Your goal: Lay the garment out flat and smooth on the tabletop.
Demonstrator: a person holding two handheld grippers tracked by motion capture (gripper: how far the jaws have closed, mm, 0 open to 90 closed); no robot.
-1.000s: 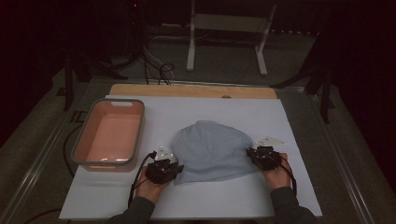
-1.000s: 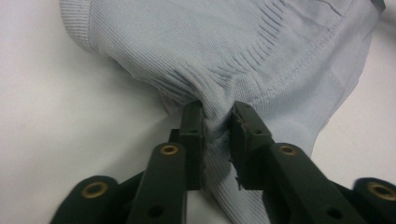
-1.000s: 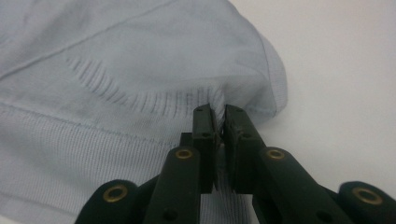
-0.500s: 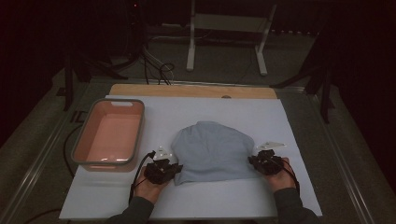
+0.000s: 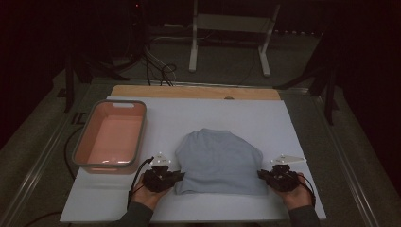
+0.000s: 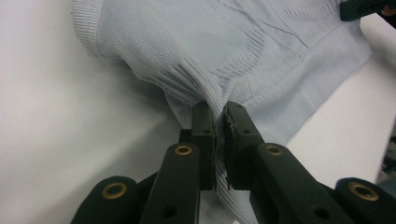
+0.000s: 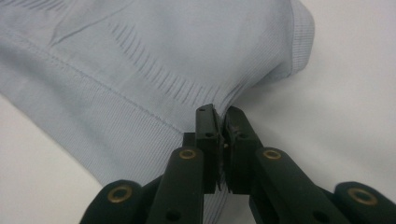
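Pale blue knit garment (image 5: 218,161) is laid flat on the white bench (image 5: 283,123), near the front edge, just right of the pink bin (image 5: 112,135). Left tongs (image 5: 177,176) are clamped on the garment's near-left corner; fabric is seen pinched and ridged between the pads (image 6: 204,122) in the left gripper view. Right tongs (image 5: 261,173) are likewise closed on the near-right corner, with cloth bunched at the pads (image 7: 207,122). Both hem corners are held, likely so the hem can be pulled taut and the piece lifted or folded away from the person. Hem is stretched straight between the 2 grips. Bare bench is left beyond the garment and to its right; the bin crowds the left side.
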